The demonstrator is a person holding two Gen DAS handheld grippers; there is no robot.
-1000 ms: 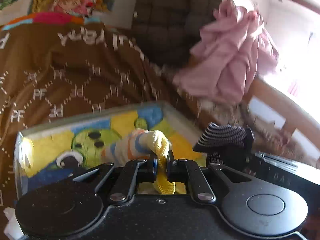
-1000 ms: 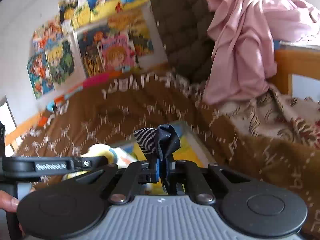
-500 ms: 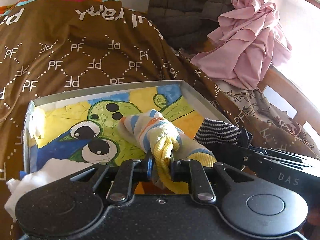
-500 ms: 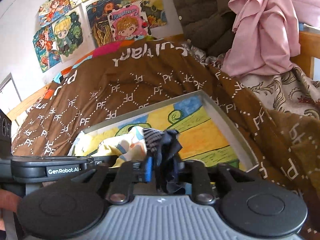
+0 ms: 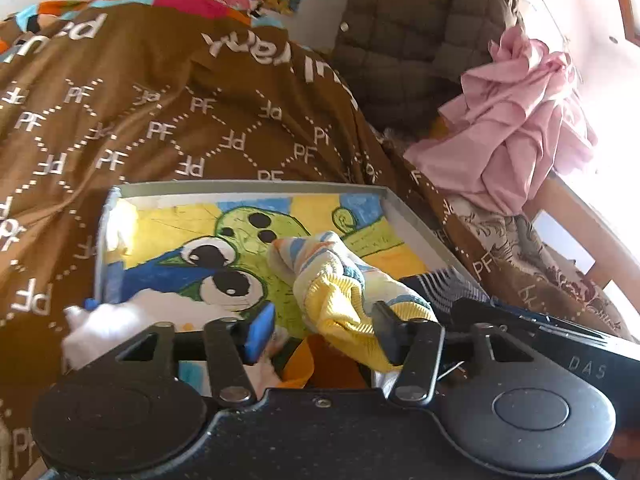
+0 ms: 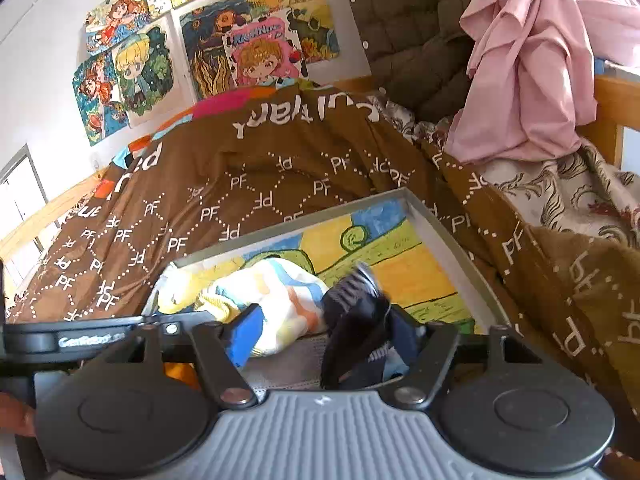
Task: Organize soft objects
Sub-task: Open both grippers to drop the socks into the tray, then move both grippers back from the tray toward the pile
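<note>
A yellow, blue and orange striped sock point(image 5: 336, 280) lies in a shallow grey tray point(image 5: 256, 189) with a cartoon drawing on its floor. My left gripper point(image 5: 322, 332) is open over the tray's near edge, and the sock's yellow cuff rests against its right finger. A dark striped sock point(image 6: 356, 312) hangs between the spread fingers of my right gripper point(image 6: 324, 340), which is open, close to the right finger. In the right wrist view the yellow sock point(image 6: 276, 300) lies just left of the dark one, inside the tray point(image 6: 448, 236).
The tray sits on a brown blanket point(image 5: 168, 120) printed with "PF". A white soft item point(image 5: 108, 324) lies at the tray's near left corner. A pink garment point(image 6: 536, 60) and a dark quilted jacket point(image 6: 404, 20) hang at the back right, by a wooden bed frame point(image 6: 616, 100).
Both grippers came down over the tray, then opened. The yellow sock and the dark striped sock, pinched before, are now loose between the spread fingers.
</note>
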